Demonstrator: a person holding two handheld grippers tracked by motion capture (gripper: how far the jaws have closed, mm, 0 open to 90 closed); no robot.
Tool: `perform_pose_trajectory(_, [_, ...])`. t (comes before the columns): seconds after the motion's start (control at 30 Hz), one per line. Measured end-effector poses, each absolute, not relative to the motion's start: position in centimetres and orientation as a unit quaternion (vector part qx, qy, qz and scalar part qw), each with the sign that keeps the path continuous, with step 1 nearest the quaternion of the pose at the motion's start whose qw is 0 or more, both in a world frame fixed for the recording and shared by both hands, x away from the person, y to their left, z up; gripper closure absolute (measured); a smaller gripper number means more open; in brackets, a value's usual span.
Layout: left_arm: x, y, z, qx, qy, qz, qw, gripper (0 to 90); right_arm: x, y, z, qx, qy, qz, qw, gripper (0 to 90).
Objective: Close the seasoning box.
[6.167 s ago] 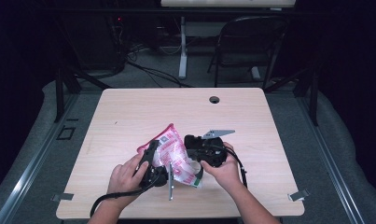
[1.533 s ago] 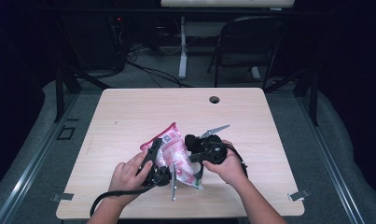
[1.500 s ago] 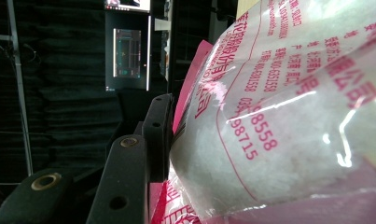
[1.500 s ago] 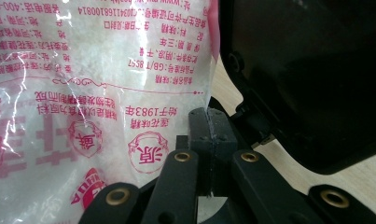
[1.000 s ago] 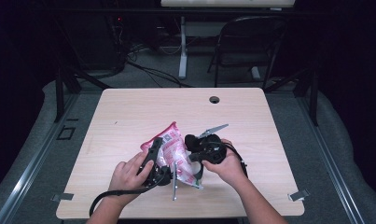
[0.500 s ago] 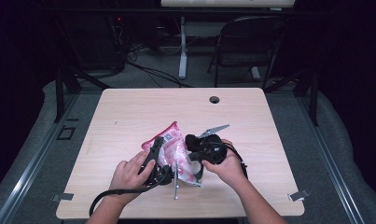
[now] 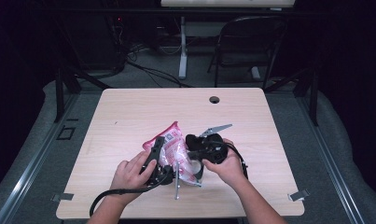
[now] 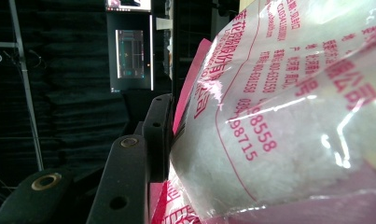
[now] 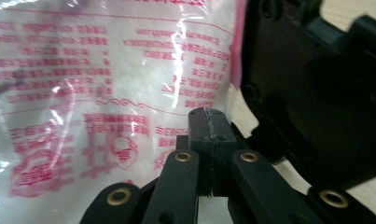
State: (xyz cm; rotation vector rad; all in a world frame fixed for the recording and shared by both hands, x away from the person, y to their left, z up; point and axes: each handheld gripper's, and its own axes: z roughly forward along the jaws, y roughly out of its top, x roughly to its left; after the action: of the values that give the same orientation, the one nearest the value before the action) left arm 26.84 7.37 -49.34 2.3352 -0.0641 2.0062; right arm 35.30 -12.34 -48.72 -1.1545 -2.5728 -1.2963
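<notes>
Sitting at a pale wooden worktop (image 7: 129,116), a person holds a pink-printed clear plastic bag (image 7: 176,149) of white material between two grippers near the front edge. The left gripper (image 7: 158,148) pinches the bag's pink edge. The right gripper (image 9: 209,128) has its fingers pressed together on the bag's lower edge.

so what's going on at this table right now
A person at the light wooden table holds a claw in each hand, both working on a clear plastic bag with pink print and white filling. The left claw grips the bag's pink edge from the side. The right claw has its jaws pressed together on the bag's lower edge. The bag sits between the two hands near the table's front.
</notes>
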Motion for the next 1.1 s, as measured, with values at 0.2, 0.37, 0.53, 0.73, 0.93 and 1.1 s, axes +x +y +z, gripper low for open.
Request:
perform_pose_trajectory(0.2, [26.8, 7.5, -49.5, 0.757, -0.018, 0.652, 0.031, 62.3, 35.1, -12.4, -48.8, -0.371, -0.832, -0.412, 0.006, 90.0])
perform_pose_trajectory(0.37, [26.8, 7.8, -49.7, 0.76, -0.012, 0.649, 0.032, 62.5, 34.7, -13.1, -48.4, -0.371, -0.831, -0.414, 0.018, 83.4])
perform_pose_trajectory(0.53, [26.8, 7.8, -49.7, 0.76, -0.011, 0.649, 0.032, 62.6, 34.3, -13.3, -48.0, -0.363, -0.828, -0.425, 0.043, 71.8])
perform_pose_trajectory(0.73, [26.9, 7.7, -49.7, 0.758, -0.011, 0.651, 0.033, 62.7, 33.9, -12.5, -48.5, -0.353, -0.839, -0.411, 0.056, 57.0])
perform_pose_trajectory(0.93, [26.8, 7.7, -49.7, 0.757, -0.011, 0.652, 0.032, 62.7, 33.7, -12.6, -49.0, -0.363, -0.845, -0.389, 0.062, 56.3])
perform_pose_trajectory(1.1, [26.9, 7.7, -49.7, 0.758, -0.011, 0.652, 0.033, 62.8, 33.7, -13.0, -49.3, -0.387, -0.831, -0.389, 0.087, 58.8])
